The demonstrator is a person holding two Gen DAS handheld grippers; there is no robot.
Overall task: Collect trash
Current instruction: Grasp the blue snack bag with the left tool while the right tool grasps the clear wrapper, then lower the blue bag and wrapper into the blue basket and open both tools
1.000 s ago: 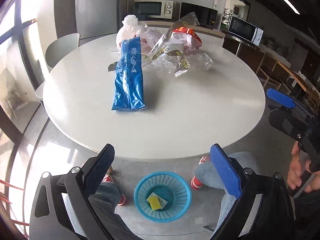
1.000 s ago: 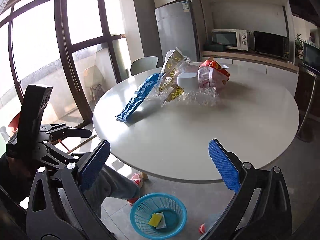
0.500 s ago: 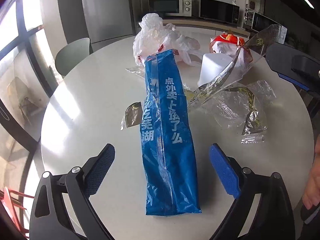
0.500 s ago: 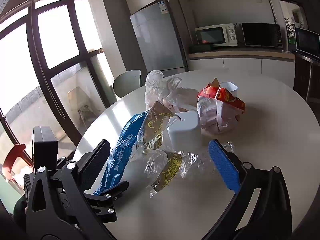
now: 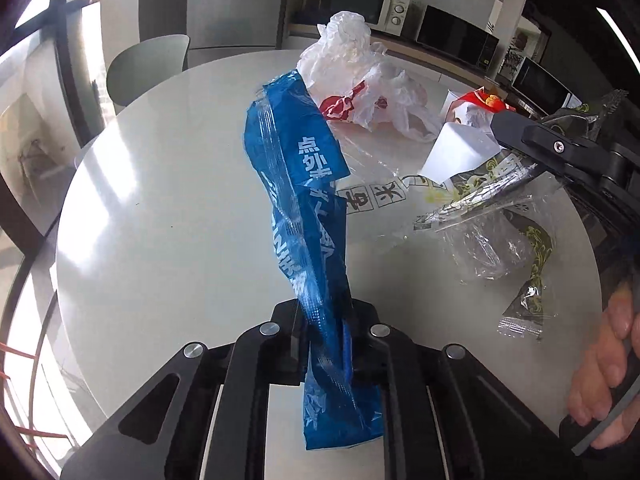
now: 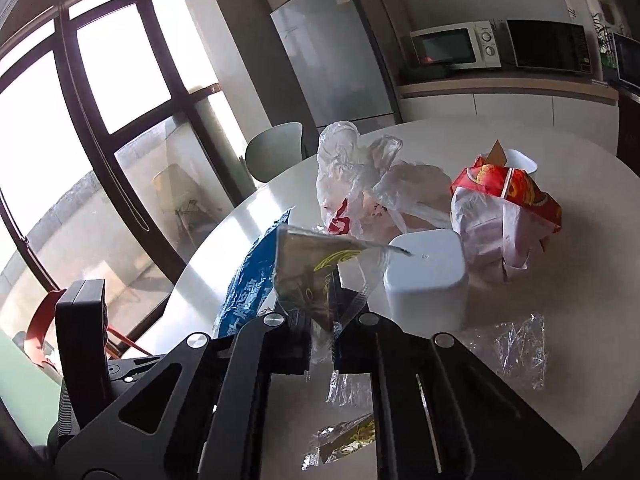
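My left gripper [image 5: 325, 334] is shut on a long blue plastic wrapper [image 5: 298, 184], which stands up from the jaws over the white round table [image 5: 160, 216]. The wrapper also shows in the right wrist view [image 6: 248, 288]. My right gripper [image 6: 322, 338] is shut on a clear wrapper with dark and gold print [image 6: 312, 268]; the same wrapper shows in the left wrist view [image 5: 476, 196], held under the right gripper's black body. More clear wrappers [image 5: 500, 248] lie on the table.
A crumpled white plastic bag [image 5: 352, 60], a white tub [image 6: 426, 276], and a red-topped paper bag [image 6: 504, 208] sit on the table. A pale chair [image 5: 148, 64] stands at the far edge. Microwaves line the back counter.
Both grippers moved from over the floor basket onto the table and closed: the left on the blue wrapper, the right on the clear printed wrapper. Both wrappers now stand up from the jaws.
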